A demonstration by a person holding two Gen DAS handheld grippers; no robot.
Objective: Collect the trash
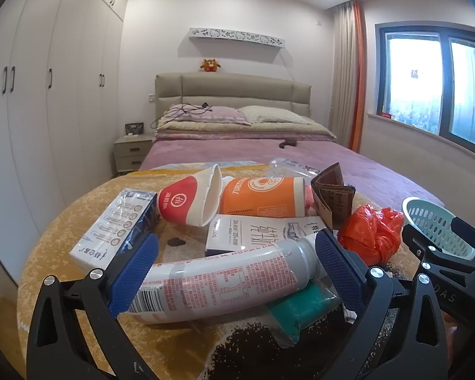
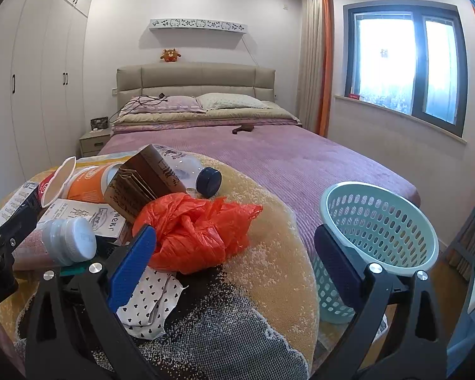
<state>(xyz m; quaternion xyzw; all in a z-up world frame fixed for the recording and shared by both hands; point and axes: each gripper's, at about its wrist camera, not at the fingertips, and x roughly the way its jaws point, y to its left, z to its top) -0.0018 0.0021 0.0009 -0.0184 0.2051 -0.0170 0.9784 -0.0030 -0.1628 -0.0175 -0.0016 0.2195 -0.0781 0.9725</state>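
Trash lies on a yellow blanket at the foot of the bed. My left gripper is open with its blue pads on either side of a white and pink bottle lying on its side; I cannot tell if they touch it. The bottle's cap shows in the right wrist view. My right gripper is open and empty, just right of an orange plastic bag, also in the left wrist view. A pale green basket stands at the right of the blanket.
Also in the pile: a red and white cup, an orange tub, a milk carton, a white box, brown folded cardboard, a blue lid, a green packet, a dotted wrapper.
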